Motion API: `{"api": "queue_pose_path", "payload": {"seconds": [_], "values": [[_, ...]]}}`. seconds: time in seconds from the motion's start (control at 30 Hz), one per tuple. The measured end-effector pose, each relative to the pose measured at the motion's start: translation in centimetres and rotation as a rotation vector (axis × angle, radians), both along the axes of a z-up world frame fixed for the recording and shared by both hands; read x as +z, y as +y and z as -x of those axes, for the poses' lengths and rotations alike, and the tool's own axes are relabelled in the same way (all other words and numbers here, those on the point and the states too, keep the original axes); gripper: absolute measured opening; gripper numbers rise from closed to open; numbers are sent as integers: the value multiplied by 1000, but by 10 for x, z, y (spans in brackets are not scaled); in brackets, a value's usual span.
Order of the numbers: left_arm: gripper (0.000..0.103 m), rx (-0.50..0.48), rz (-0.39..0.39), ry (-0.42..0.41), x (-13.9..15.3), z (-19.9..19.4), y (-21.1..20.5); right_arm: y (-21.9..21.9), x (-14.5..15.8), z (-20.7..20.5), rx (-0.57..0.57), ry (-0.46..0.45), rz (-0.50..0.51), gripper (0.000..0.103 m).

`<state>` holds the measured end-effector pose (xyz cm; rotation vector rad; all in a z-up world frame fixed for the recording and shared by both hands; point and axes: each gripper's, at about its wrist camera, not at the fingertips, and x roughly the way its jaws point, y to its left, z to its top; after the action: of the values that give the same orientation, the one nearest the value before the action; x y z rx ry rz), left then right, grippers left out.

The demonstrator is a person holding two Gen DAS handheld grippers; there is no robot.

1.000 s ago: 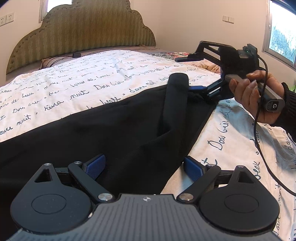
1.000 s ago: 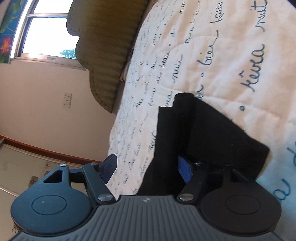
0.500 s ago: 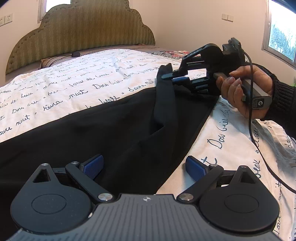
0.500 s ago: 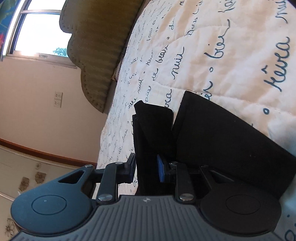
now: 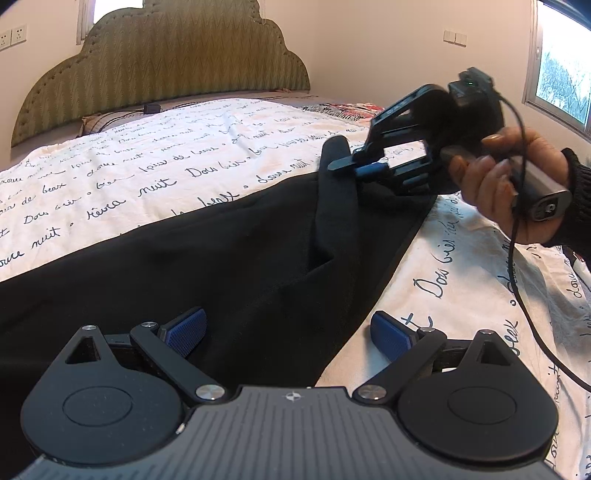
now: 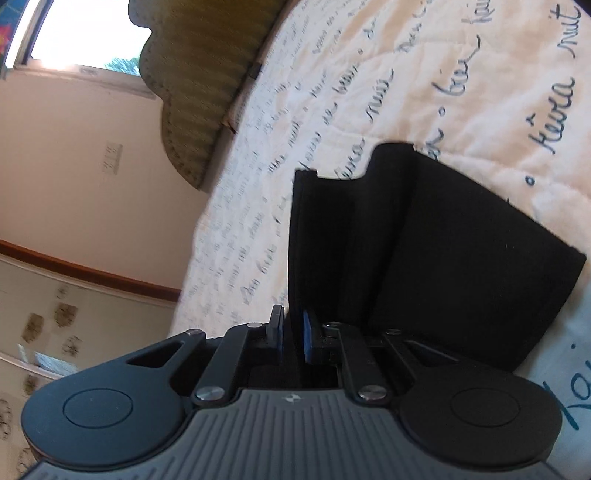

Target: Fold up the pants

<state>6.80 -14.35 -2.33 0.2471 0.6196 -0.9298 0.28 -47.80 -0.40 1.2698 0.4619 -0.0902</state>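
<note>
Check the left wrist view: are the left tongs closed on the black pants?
No, the left tongs stand wide open, blue pads apart, with the black pants lying loose between them.

A white bedspread [image 5: 155, 177] printed with dark handwritten script covers the bed, and a green padded headboard [image 5: 162, 70] with a scalloped top stands against the wall behind it. A small dark object [image 5: 151, 108] lies near the headboard. Patterned bedding [image 5: 340, 109] shows at the far right corner. Wall switches [image 5: 455, 37] sit beside a window [image 5: 561, 81], and sockets [image 5: 13, 35] are on the left wall.
</note>
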Motion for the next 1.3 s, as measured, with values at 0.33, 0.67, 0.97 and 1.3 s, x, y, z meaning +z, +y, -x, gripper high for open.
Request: {"api": "queue_pose_path", "payload": {"seconds": [0.33, 0.67, 0.97, 1.3], "values": [[97, 28, 7, -15, 3, 3, 4, -21, 3, -24, -66, 48, 30, 10], [98, 275, 222, 112, 22, -6, 89, -16, 58, 55, -157, -348, 52, 4], [97, 292, 267, 188, 26, -14, 101, -30, -16, 107, -267, -227, -84, 4], [97, 436, 296, 166, 74, -56, 154, -41, -45, 130, -219, -48, -138, 8]]}}
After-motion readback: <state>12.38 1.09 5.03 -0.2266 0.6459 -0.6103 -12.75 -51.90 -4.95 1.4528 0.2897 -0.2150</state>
